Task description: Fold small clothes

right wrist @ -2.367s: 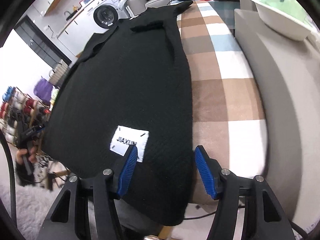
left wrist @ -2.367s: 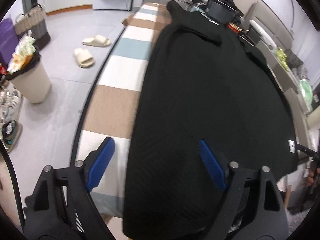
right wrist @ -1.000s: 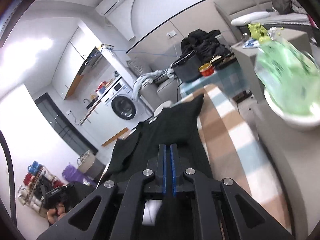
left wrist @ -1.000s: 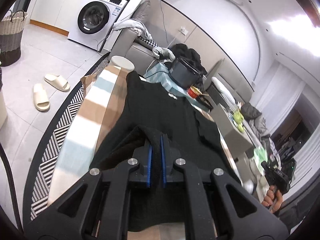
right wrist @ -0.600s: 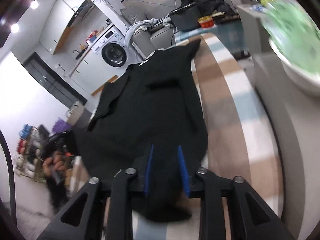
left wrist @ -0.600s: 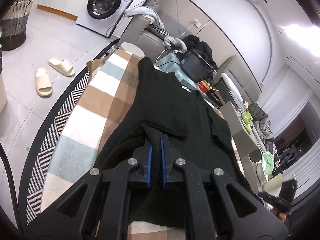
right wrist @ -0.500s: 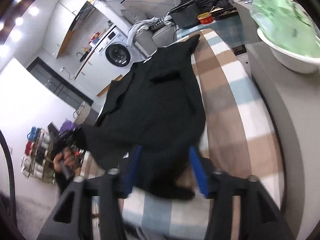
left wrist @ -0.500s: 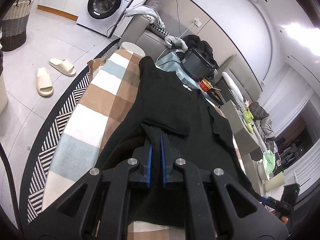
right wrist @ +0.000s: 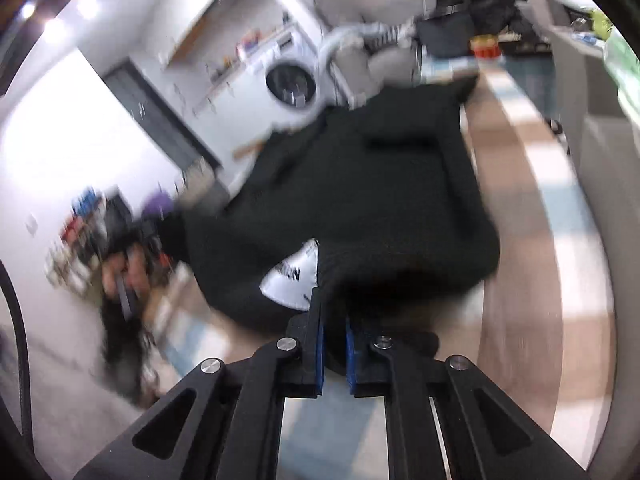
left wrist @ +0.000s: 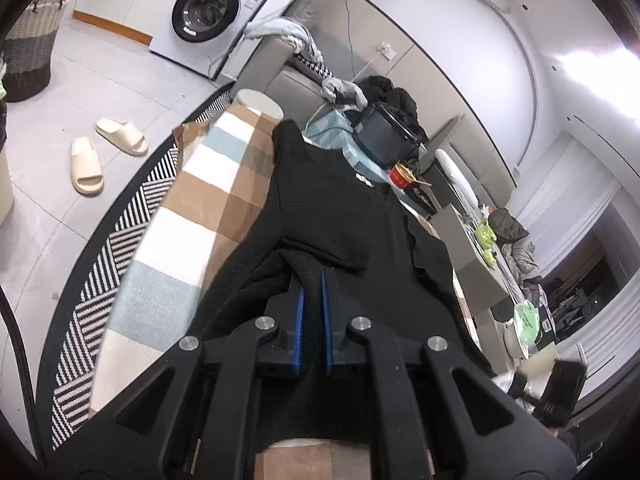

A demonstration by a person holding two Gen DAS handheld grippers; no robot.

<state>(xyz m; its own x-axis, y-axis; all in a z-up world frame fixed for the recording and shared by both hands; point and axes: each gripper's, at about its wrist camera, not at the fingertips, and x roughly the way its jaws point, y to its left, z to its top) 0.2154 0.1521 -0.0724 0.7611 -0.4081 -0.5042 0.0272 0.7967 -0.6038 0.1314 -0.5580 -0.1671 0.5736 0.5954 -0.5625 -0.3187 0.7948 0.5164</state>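
Both my left tongs [left wrist: 312, 300] and right tongs [right wrist: 334, 340], which just snapped closed, are pinched tight on the near hem of the black top [left wrist: 340, 208] lying on the striped surface [left wrist: 192, 208], so I'd carry both corners evenly.

Pale tiled floor [left wrist: 100, 92] with two cream slippers [left wrist: 86, 164] and a black-and-white striped rug [left wrist: 96, 280]. White washing machine [left wrist: 216, 12] against the far wall, woven basket [left wrist: 32, 44] at left. Grey sofa [left wrist: 276, 68] draped with clothing. Checked brown, white and blue cover [left wrist: 192, 208] over the work surface. Bright ceiling light [left wrist: 592, 60] at upper right.
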